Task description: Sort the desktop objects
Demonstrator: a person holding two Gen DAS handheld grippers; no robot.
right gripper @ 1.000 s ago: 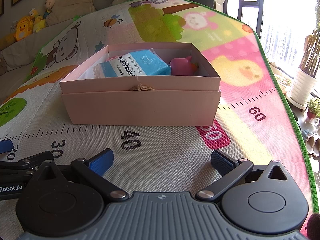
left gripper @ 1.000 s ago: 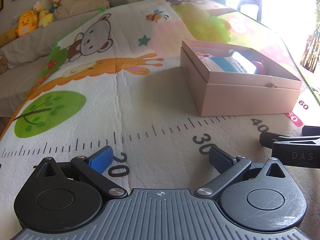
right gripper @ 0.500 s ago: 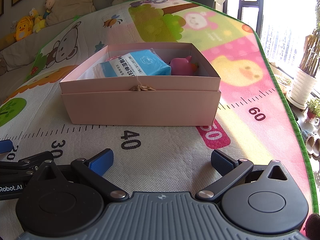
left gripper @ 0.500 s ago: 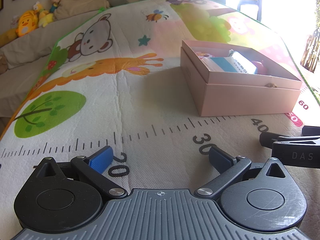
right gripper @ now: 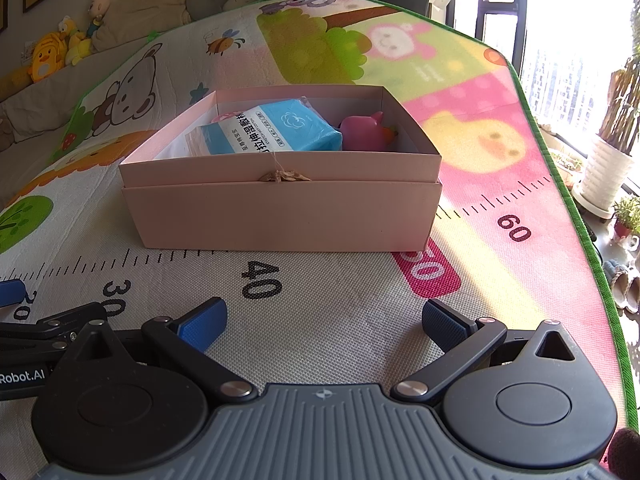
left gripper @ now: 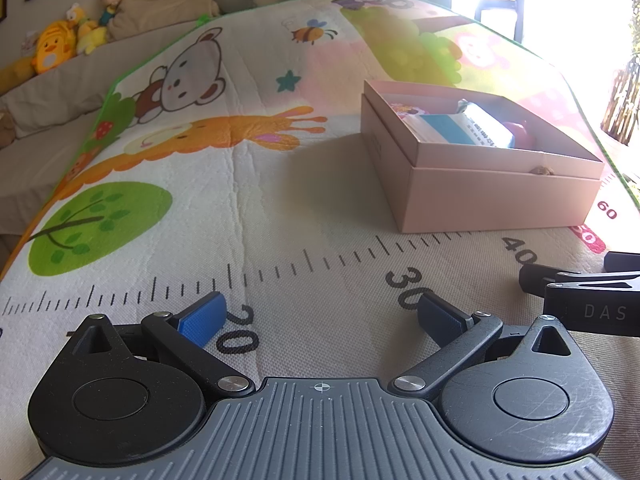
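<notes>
The play mat (right gripper: 340, 320) lies under me; the pink box (right gripper: 280, 216) sits at twelve o'clock, stiff card. Inside, the blue wipes packet (right gripper: 280, 130) looks soft, slippery; grip its middle. My left gripper (left gripper: 320, 314) and right gripper (right gripper: 324, 320) are spread, empty.

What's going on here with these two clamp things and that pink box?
A person holds two grippers low over a play mat, sorting objects into the pink box. Right now neither holds anything: the left gripper and the right gripper are both open, short of the box. Inside the box lie a blue packet and a pink toy. No loose objects show on the mat near the grippers, so the sorting may be finished.
</notes>
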